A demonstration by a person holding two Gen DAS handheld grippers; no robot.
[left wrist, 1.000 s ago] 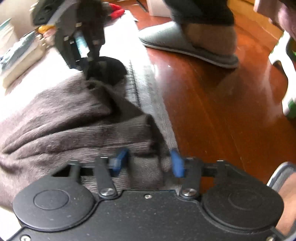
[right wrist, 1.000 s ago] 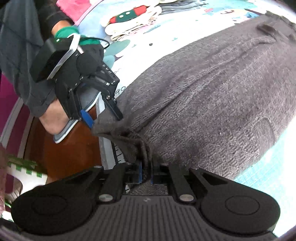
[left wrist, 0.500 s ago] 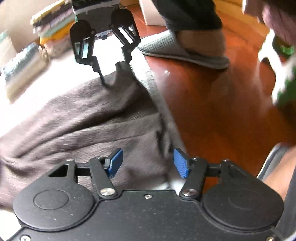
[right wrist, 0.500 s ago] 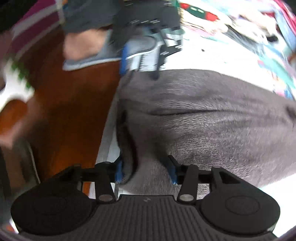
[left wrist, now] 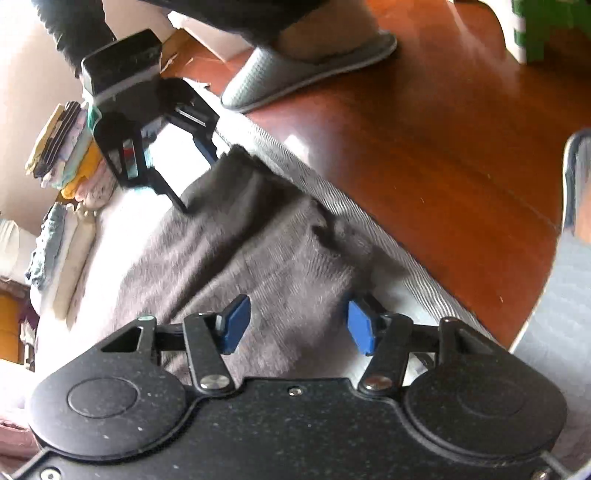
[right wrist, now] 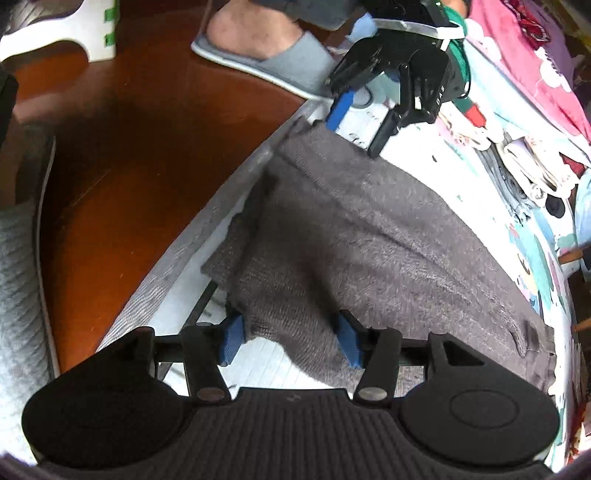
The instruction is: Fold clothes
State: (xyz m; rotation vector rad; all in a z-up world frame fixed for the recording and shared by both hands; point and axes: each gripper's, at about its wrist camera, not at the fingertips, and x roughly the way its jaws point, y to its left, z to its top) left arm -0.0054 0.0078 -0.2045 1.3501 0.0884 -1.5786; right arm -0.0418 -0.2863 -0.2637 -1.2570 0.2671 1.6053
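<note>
A grey-brown knitted garment (left wrist: 240,251) lies spread along the near edge of a bed, and its folded edge shows in the right wrist view (right wrist: 369,240). My left gripper (left wrist: 299,325) hovers over one end of that edge, open, its blue pads apart with cloth below them but not pinched. At the other end my right gripper (right wrist: 291,341) is also open, astride a corner of the knit without pressing it. Each gripper shows in the other's view: the right gripper (left wrist: 197,182) and the left gripper (right wrist: 354,134) both stand open at the cloth's edge.
The bed's grey striped border (left wrist: 406,258) runs beside a red-brown wooden floor (right wrist: 129,147). A person's foot in a grey slipper (right wrist: 288,62) stands close to the bed. Stacked folded clothes (left wrist: 70,147) sit at the far side, and a white and green stool (right wrist: 74,33) is on the floor.
Both grippers were shut on the garment's edge a second ago. They have opened, let it go and rolled, and the knit now lies flatter along the bed's edge.
</note>
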